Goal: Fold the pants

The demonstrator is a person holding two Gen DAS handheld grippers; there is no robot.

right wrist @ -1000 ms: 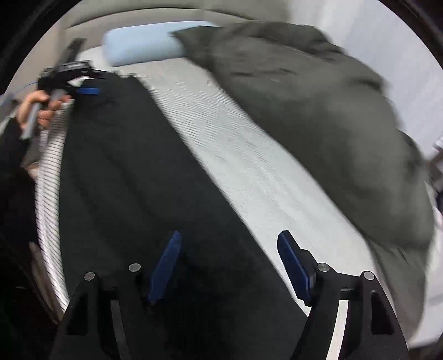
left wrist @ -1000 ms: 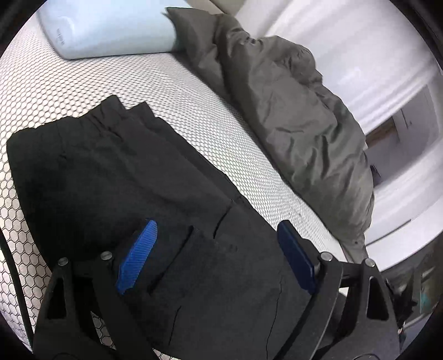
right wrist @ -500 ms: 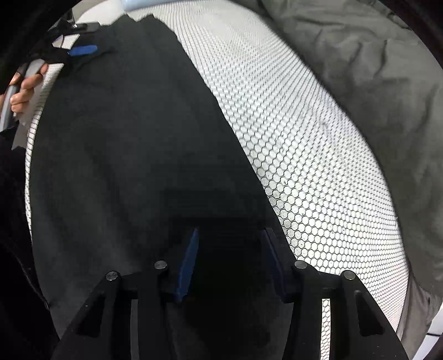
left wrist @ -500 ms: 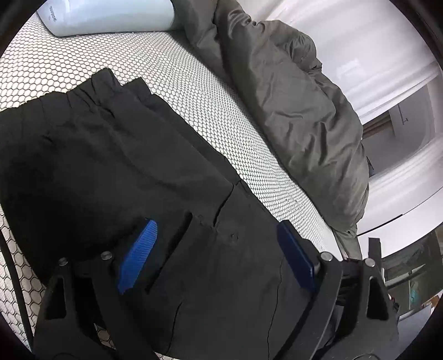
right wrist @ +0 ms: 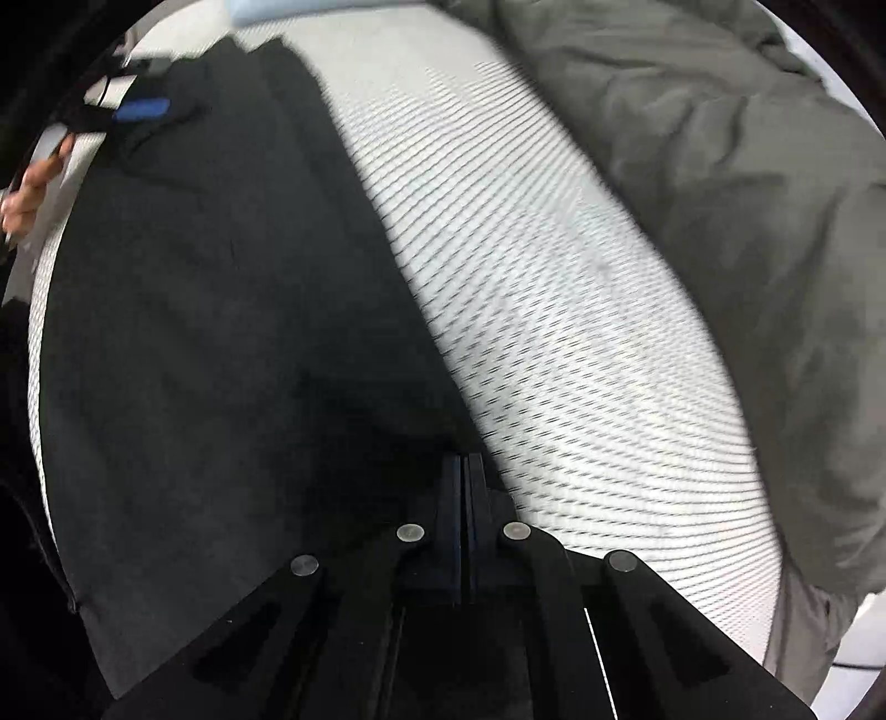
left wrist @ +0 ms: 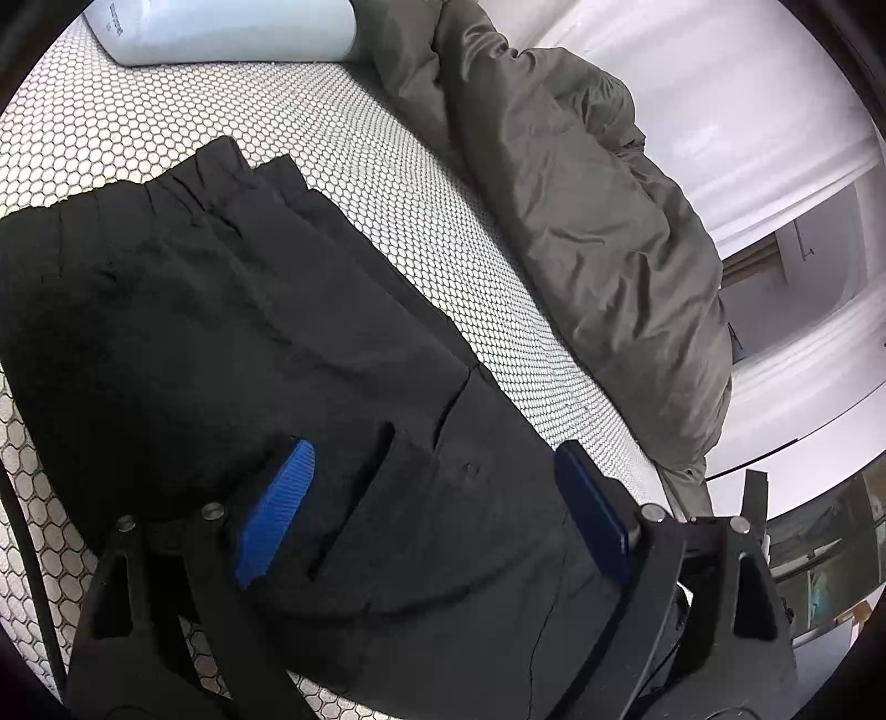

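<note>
Left wrist view: the left gripper (left wrist: 432, 498) is held with its jaws spread wide above the black pants (left wrist: 232, 343), nothing pressed between the blue pads (left wrist: 274, 515). Against the earlier frames little has changed here: the jaws are as wide as before, and the view has tipped only slightly, so that less of the pale blue pillow (left wrist: 232, 27) is seen at the head edge of the bed. The pants are laid along the near edge of the mattress (left wrist: 387, 183), waistband toward the pillow, a pocket slit below the pads. A grey duvet (left wrist: 587, 221) is bunched along the far edge, touching the pillow. Beyond it white walls and a doorway are seen.

Right wrist view: the right gripper (right wrist: 462, 471) has been brought down onto the far edge of the pants (right wrist: 221, 332), and its jaws, wide a second ago, are now closed together. Whether cloth is pinched between them cannot be told, the tips being dark against dark fabric. The picture is blurred by motion. The honeycomb-patterned mattress cover (right wrist: 554, 332) is seen between pants and duvet (right wrist: 747, 194). At the upper left the other gripper (right wrist: 138, 109) and a person's hand (right wrist: 27, 194) are seen over the waistband end.
</note>
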